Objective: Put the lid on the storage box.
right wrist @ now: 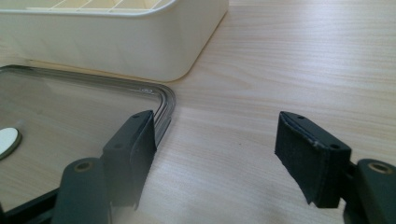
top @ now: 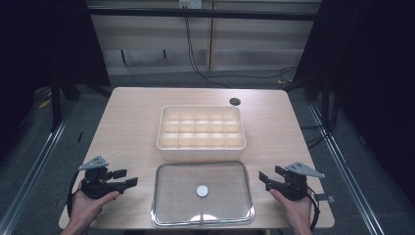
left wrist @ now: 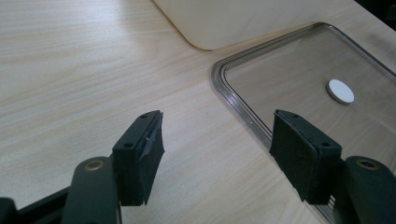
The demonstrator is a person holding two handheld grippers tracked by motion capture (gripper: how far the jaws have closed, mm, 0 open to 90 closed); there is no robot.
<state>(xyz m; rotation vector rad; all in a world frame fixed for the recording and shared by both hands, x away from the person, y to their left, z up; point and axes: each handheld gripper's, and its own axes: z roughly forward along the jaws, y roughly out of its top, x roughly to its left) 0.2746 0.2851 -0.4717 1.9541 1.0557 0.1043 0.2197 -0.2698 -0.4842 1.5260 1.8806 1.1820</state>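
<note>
A cream compartment box (top: 201,128) with several empty cells stands in the middle of the table. In front of it lies a clear flat lid (top: 171,196) with a small white round disc (top: 202,190) at its centre. My left gripper (top: 125,178) rests at the lid's left side, open, nothing between its jaws. In the left gripper view the lid's rim (left wrist: 233,100) and the disc (left wrist: 340,90) lie ahead to the right. My right gripper (top: 265,178) sits open at the lid's right side. The right gripper view has the lid's corner (right wrist: 163,95) and the box wall (right wrist: 126,46) ahead on the left.
The light wooden table (top: 127,122) has a dark round cable hole (top: 235,101) at the back right. Bare wood lies on both sides of the box. Cables hang behind the table, and dark curtains flank it.
</note>
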